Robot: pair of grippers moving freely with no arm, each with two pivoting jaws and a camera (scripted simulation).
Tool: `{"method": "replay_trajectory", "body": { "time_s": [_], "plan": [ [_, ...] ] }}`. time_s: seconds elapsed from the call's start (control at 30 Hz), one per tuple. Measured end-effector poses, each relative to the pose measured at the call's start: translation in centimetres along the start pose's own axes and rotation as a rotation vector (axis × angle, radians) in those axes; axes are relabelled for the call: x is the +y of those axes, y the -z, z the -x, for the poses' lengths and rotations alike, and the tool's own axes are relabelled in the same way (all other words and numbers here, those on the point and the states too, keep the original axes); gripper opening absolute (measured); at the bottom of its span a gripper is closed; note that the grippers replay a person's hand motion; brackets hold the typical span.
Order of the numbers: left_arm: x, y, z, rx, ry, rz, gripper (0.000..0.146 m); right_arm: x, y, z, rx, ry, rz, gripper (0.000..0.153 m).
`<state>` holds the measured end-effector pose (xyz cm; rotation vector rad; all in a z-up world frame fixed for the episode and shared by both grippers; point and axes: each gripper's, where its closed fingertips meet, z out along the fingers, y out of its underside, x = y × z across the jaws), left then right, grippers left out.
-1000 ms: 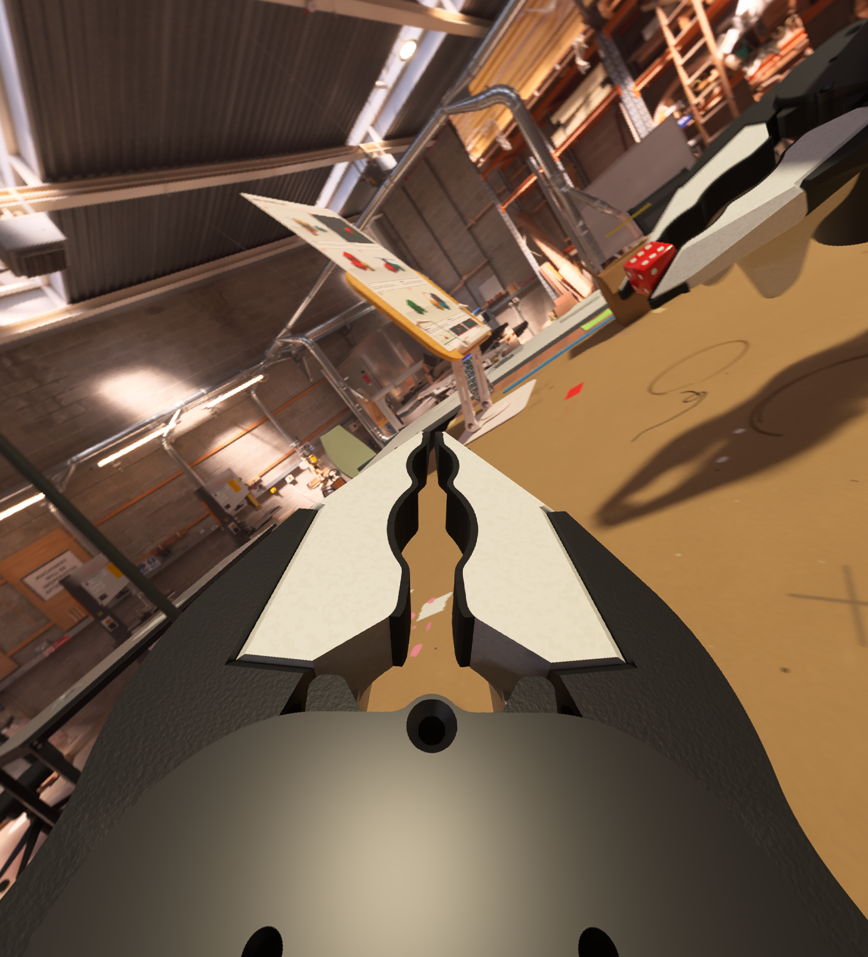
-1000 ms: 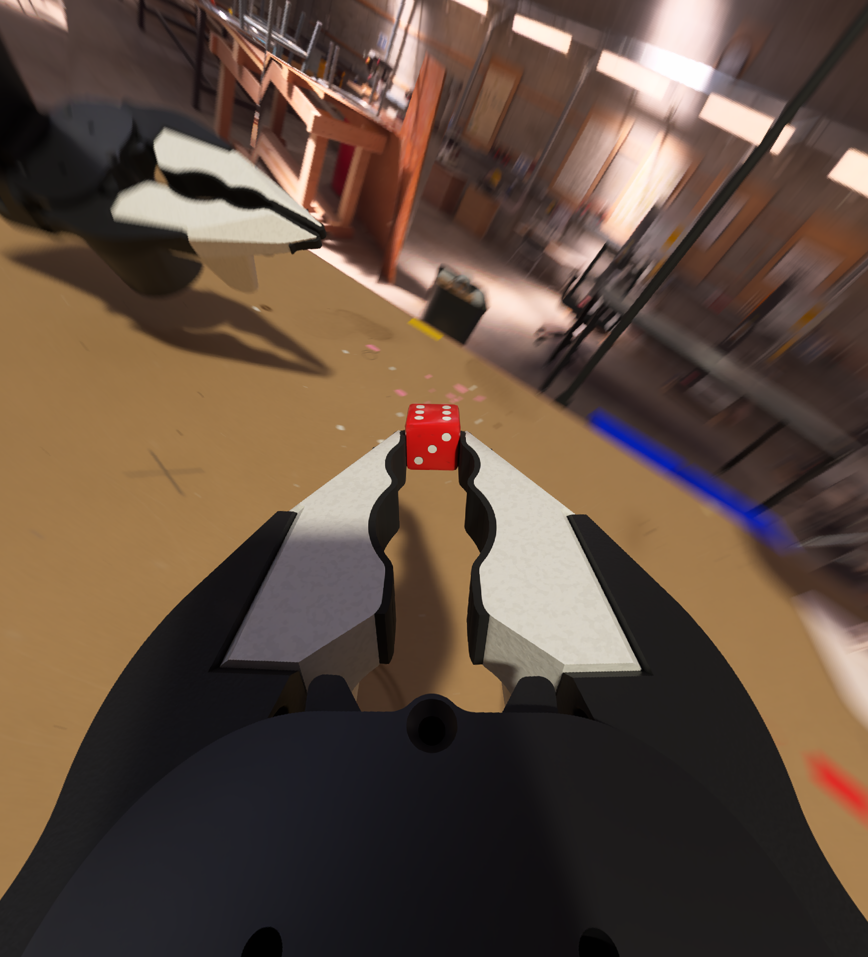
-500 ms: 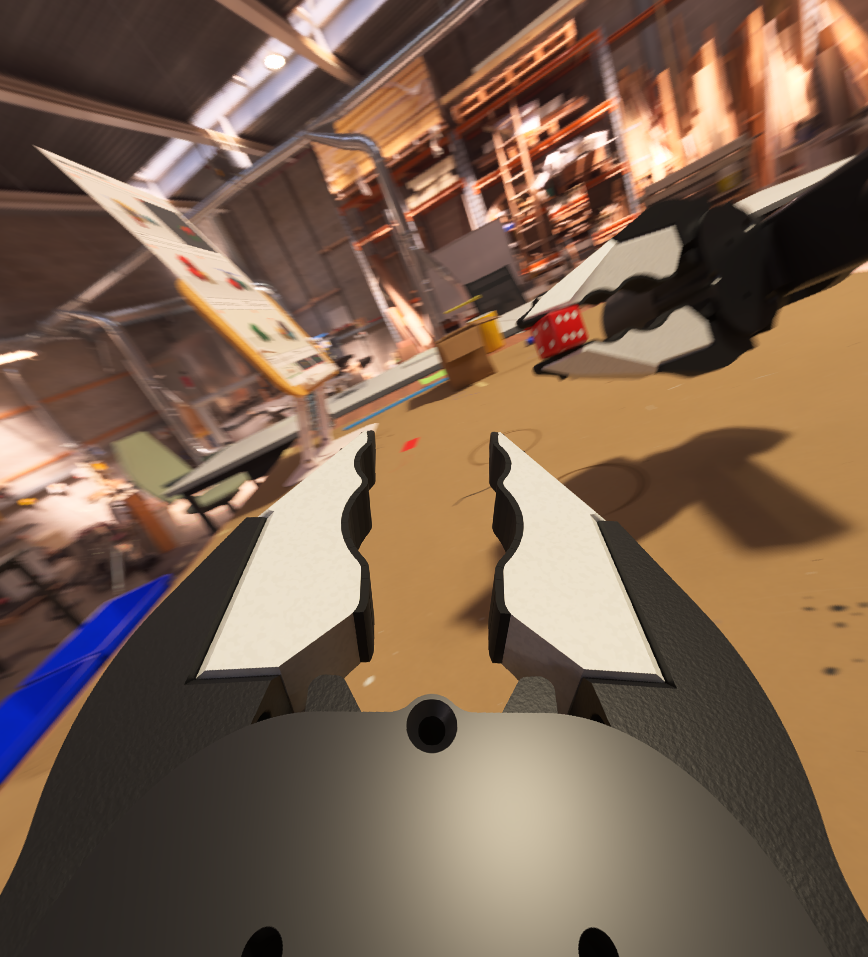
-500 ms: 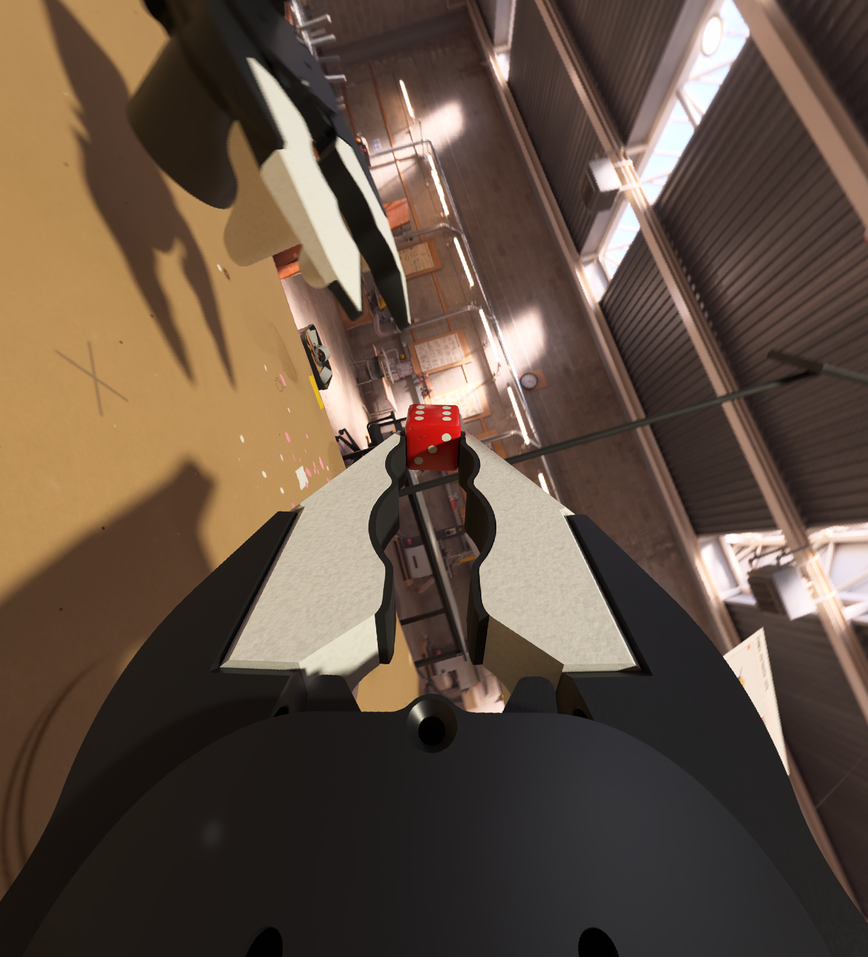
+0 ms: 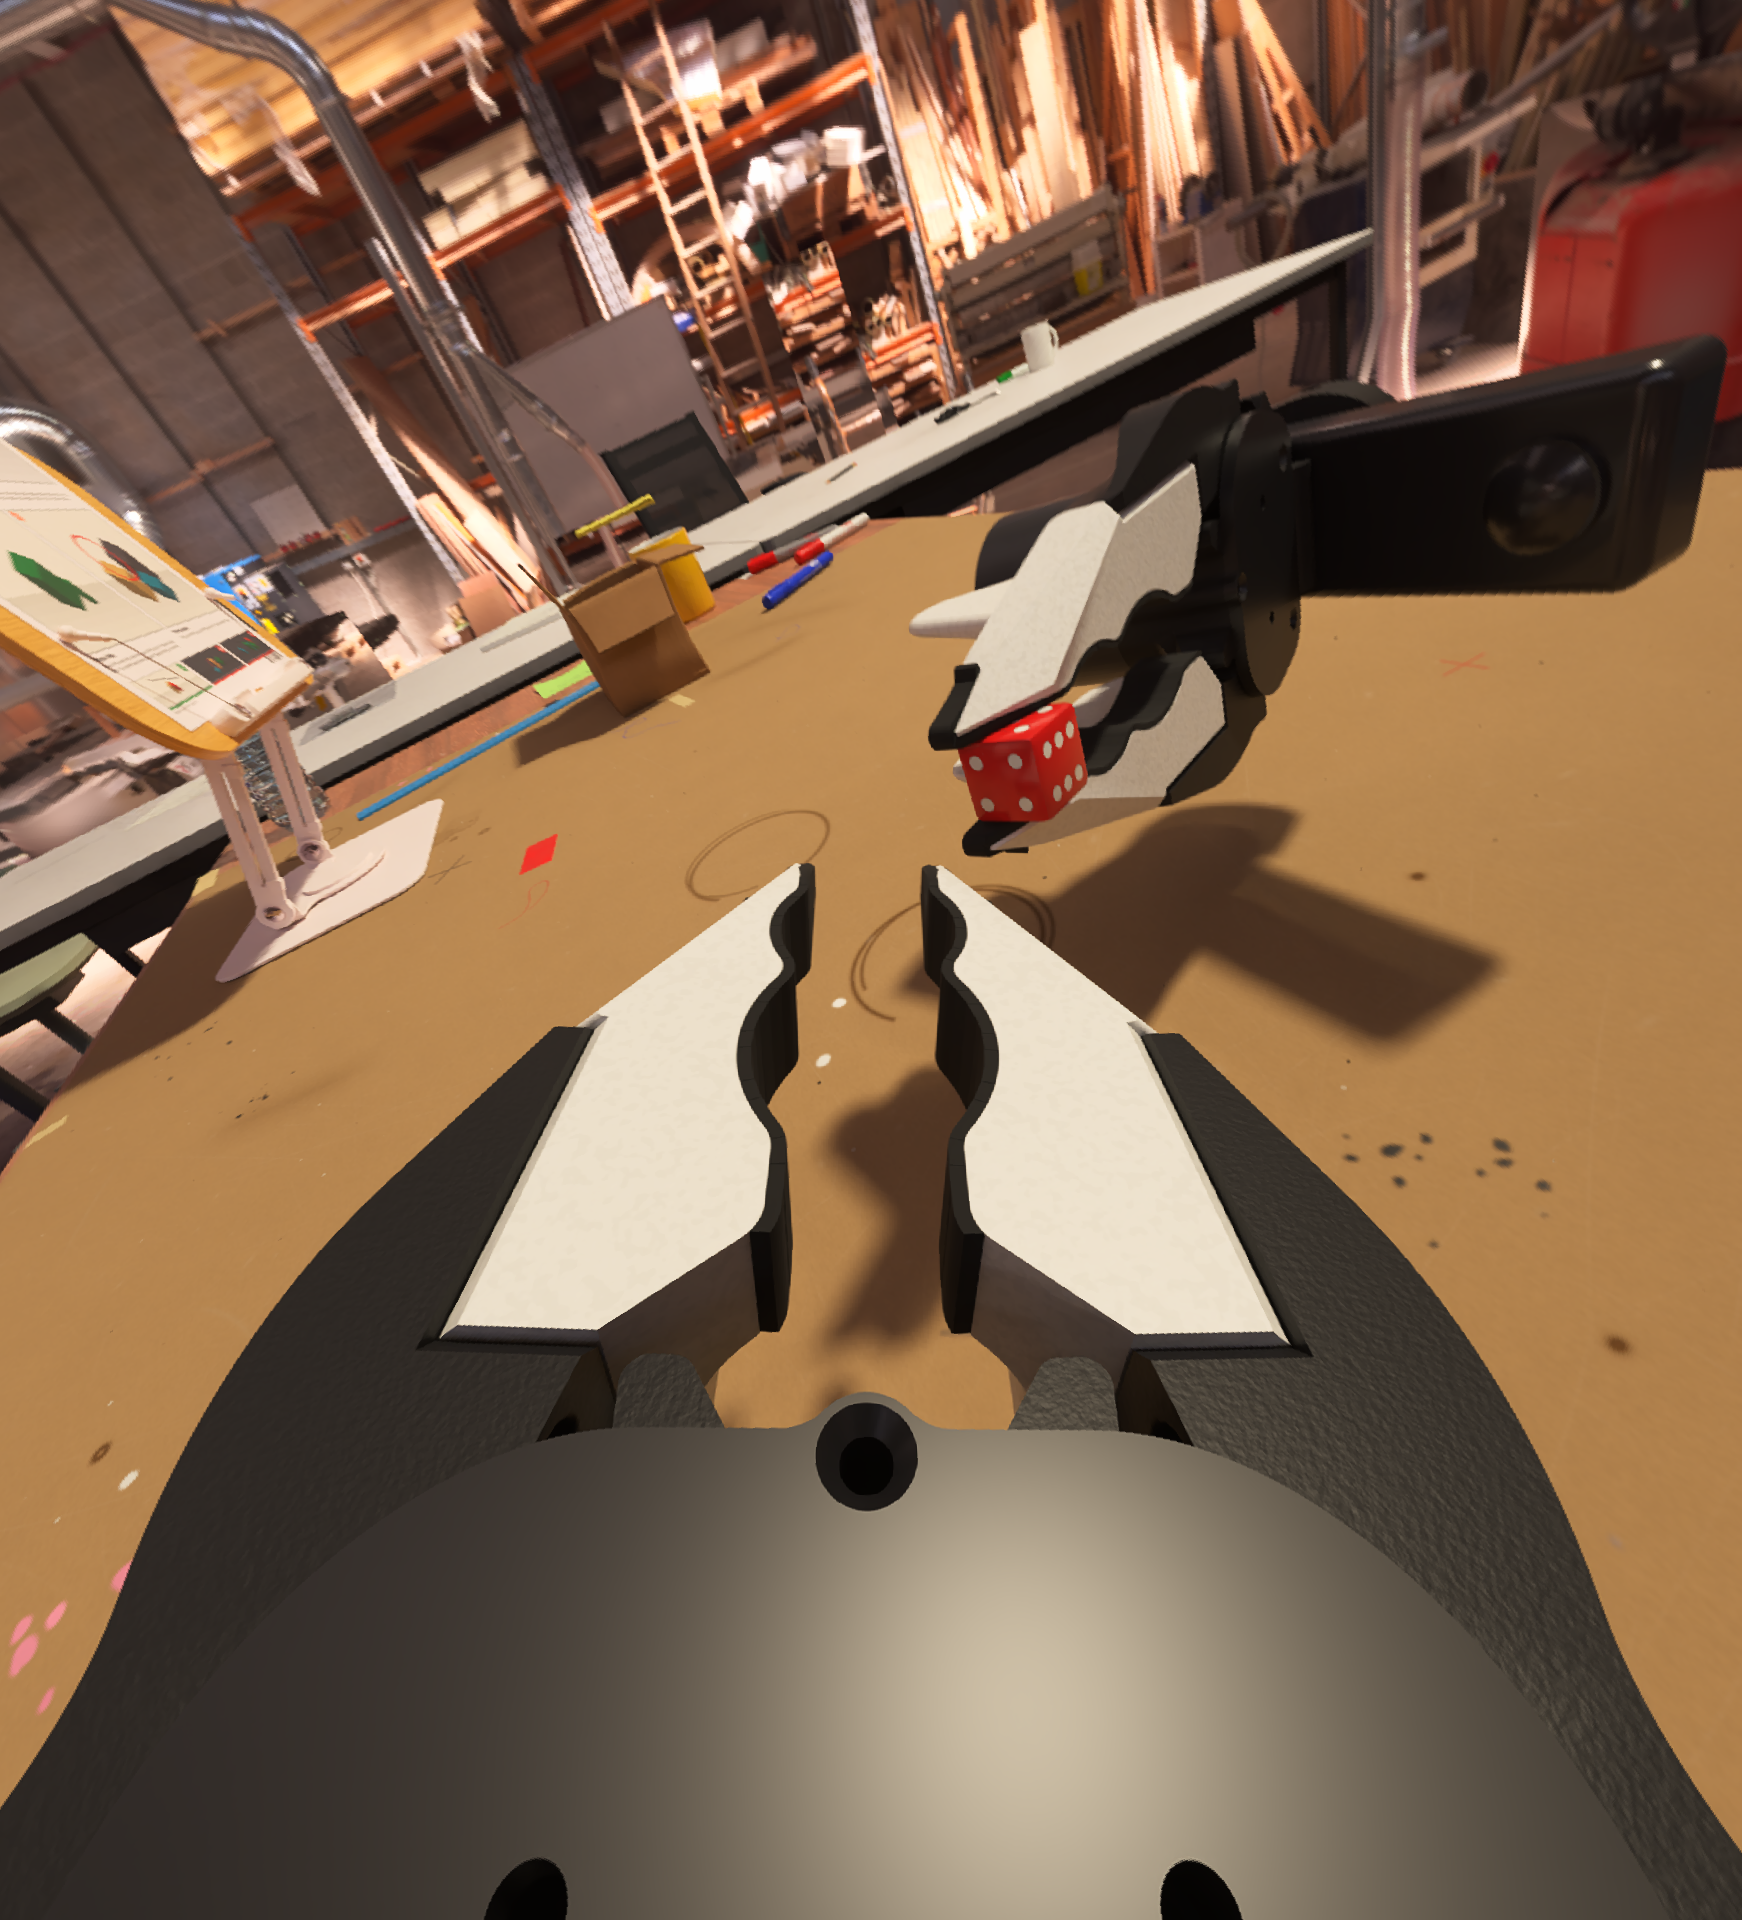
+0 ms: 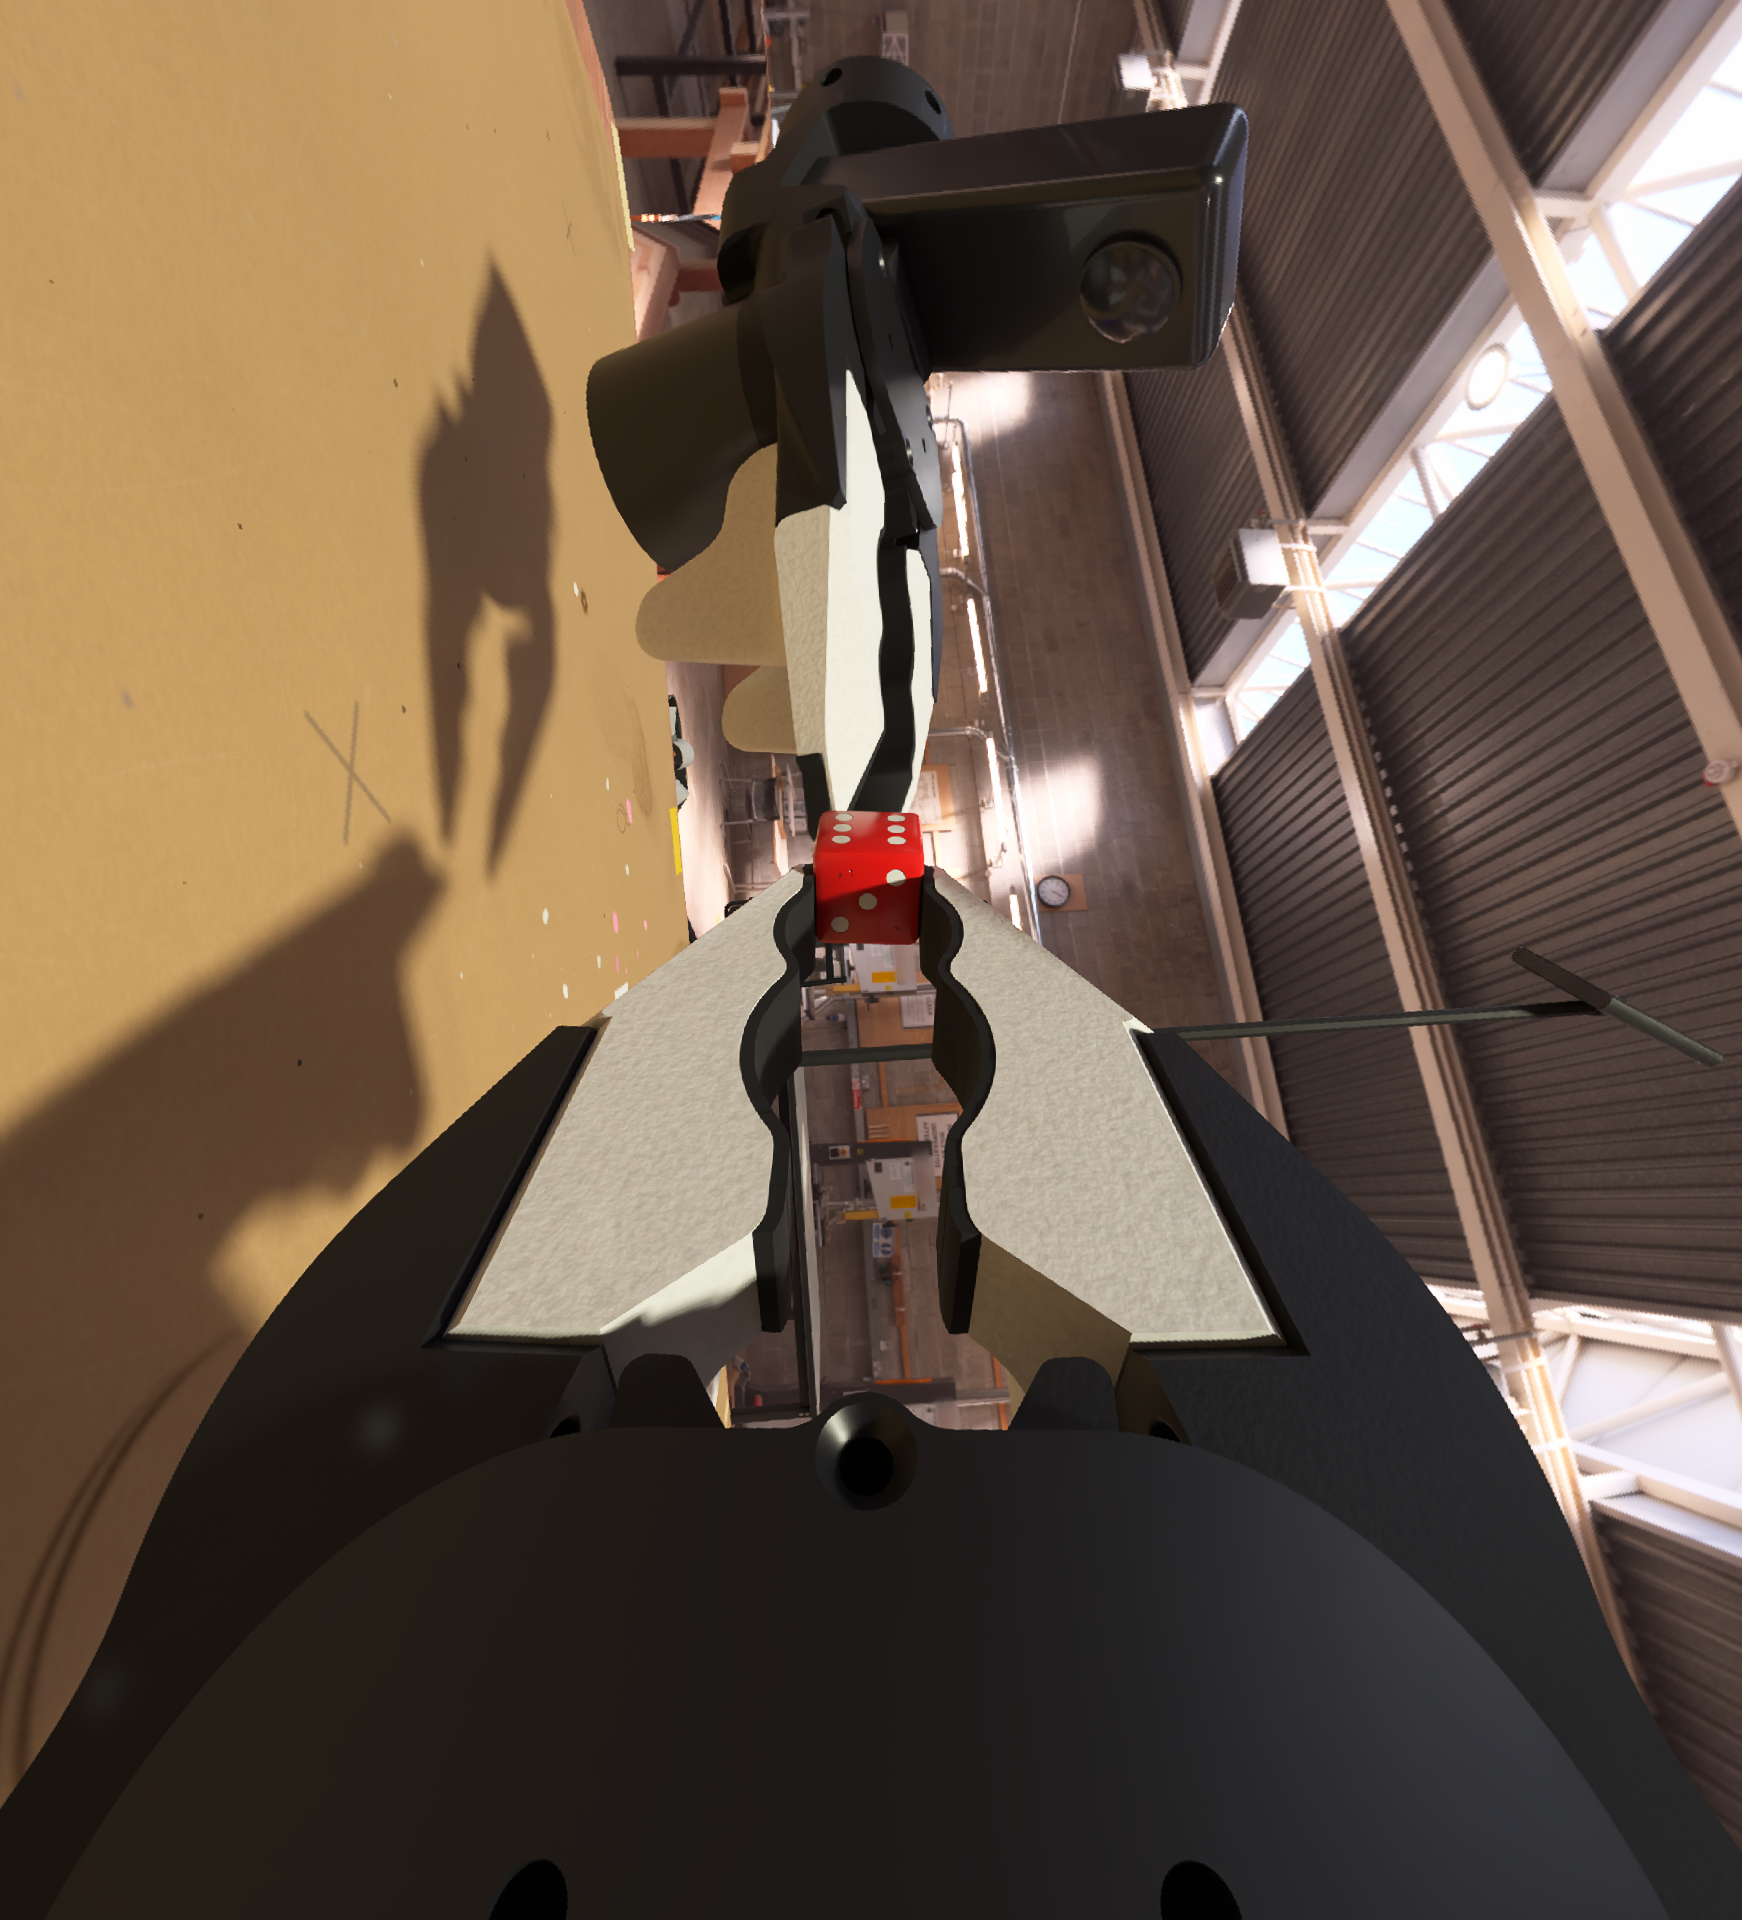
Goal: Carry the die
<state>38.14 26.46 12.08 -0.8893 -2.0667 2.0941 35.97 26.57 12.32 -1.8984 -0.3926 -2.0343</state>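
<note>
Clearly lifted off the desk [image 5: 1469,1195], the red die [image 5: 1023,761] sits pinched between the tips of the right claw [image 6: 867,894], which is rolled on its side. Just short of the die, the left claw [image 5: 867,883] hangs with its jaws parted and holding nothing, tips pointing toward the die.

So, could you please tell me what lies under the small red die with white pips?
Beneath the small red die with white pips, clamped in the right gripper, only bare brown tabletop and shadow show. The lower finger covers the die's underside.
</note>
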Motion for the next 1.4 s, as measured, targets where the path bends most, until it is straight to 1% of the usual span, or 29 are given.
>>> {"method": "replay_trajectory", "body": {
  "time_s": [0.1,0.13,0.17,0.33,0.43,0.57,0.6,0.63,0.67,0.73,0.8,0.9,1.0,1.1,1.17,1.27,1.33,1.4],
  "plan": [
    [0.2,-0.3,-0.2,0.017,-0.021,0.015,0.011,0.1,0.0,-0.1,0.001,-0.017,-0.001,0.019],
    [0.1,-0.3,-0.2,0.016,-0.033,0.006,0.004,0.2,0.0,-0.1,0.002,-0.024,0.0,0.019],
    [0.0,-0.4,-0.2,0.008,-0.04,-0.003,0.0,0.2,0.0,-0.1,0.005,-0.035,-0.001,0.019],
    [0.4,-0.9,1.2,-0.089,-0.037,0.013,0.0,0.9,0.0,-0.7,0.021,-0.182,-0.001,0.019],
    [0.3,-1.1,1.3,-0.08,0.025,-0.025,0.0,1.5,0.2,-1.2,0.038,-0.269,0.002,0.019],
    [0.5,-0.9,1.7,-0.078,0.105,-0.059,0.0,1.6,0.2,-0.9,0.007,-0.323,-0.005,0.019],
    [0.5,-0.7,1.9,-0.083,0.107,-0.069,0.001,1.5,0.1,-0.8,-0.016,-0.377,-0.014,0.019],
    [0.5,-0.6,2.0,-0.093,0.099,-0.073,0.012,1.4,0.0,-0.7,-0.045,-0.466,-0.03,0.019],
    [0.4,-0.4,2.1,-0.106,0.081,-0.07,0.022,1.2,-0.1,-0.7,-0.078,-0.582,-0.053,0.018],
    [0.5,-0.3,2.2,-0.139,0.011,-0.055,0.038,1.0,-0.2,-0.9,-0.155,-0.856,-0.114,0.018],
    [0.4,-0.2,1.9,-0.162,-0.066,-0.046,0.043,1.1,-0.1,-1.4,-0.193,-1.066,-0.164,0.019],
    [0.0,-0.3,1.4,-0.184,-0.155,-0.054,0.045,1.4,0.0,-1.2,-0.298,-1.295,-0.191,0.018],
    [-0.1,-0.5,0.9,-0.209,-0.269,-0.036,0.045,1.3,0.2,-1.0,-0.417,-1.545,-0.253,0.018],
    [0.1,-0.9,0.0,-0.187,-0.344,-0.009,0.04,1.6,0.4,-1.2,-0.491,-1.75,-0.295,0.019],
    [0.2,-1.1,-0.5,-0.179,-0.382,0.002,0.039,1.7,0.5,-1.0,-0.55,-1.839,-0.295,0.018],
    [0.0,-1.4,-0.9,-0.193,-0.437,0.003,0.037,1.6,0.7,-0.3,-0.634,-1.925,-0.285,0.019],
    [0.2,-1.6,-1.3,-0.181,-0.466,0.015,0.03,1.7,0.7,-0.1,-0.652,-1.979,-0.29,0.019],
    [0.6,-1.9,-1.8,-0.16,-0.489,0.034,0.02,1.8,0.6,0.1,-0.656,-1.993,-0.288,0.019]
  ]
}}
